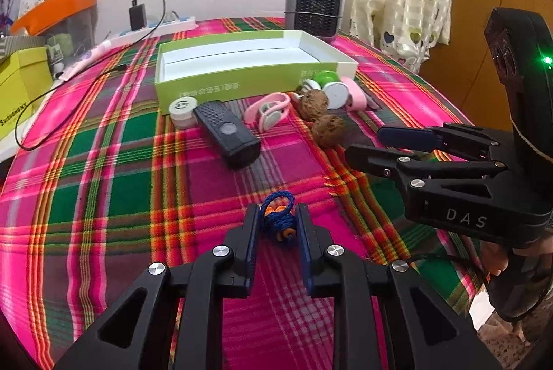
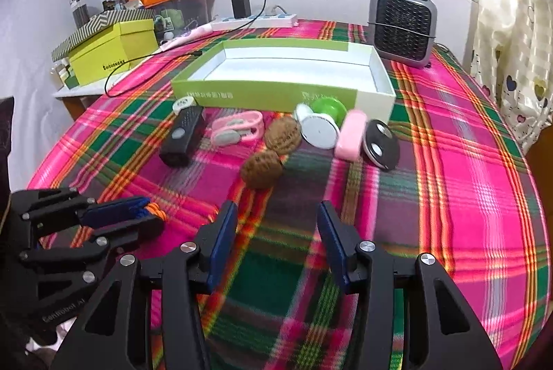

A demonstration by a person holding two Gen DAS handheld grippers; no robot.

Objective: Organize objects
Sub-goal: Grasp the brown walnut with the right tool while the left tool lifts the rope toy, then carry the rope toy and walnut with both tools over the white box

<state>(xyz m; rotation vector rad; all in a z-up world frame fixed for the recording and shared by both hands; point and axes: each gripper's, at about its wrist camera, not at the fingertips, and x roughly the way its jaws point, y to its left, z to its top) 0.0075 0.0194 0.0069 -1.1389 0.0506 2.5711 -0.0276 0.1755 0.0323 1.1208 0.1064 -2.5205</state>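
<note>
My left gripper (image 1: 278, 219) is shut on a blue and orange cord bundle (image 1: 278, 218), low over the plaid cloth; it also shows in the right wrist view (image 2: 152, 218). My right gripper (image 2: 276, 214) is open and empty above the cloth, and appears at right in the left wrist view (image 1: 376, 143). An open green and white box (image 2: 283, 93) lies at the back. In front of it lie a black device (image 2: 183, 136), a pink clip (image 2: 238, 128), two brown walnuts (image 2: 262, 169), a white round case (image 2: 319, 131), a green lid (image 2: 328, 107), a pink case (image 2: 350, 135) and a black fob (image 2: 380, 145).
A grey heater (image 2: 402, 24) stands at the back right. A power strip with a charger (image 2: 255, 19) and a black cable (image 2: 138, 72) lie at the back left. A yellow box (image 2: 110, 55) sits off the table's left. Curtain (image 2: 511, 24) hangs at right.
</note>
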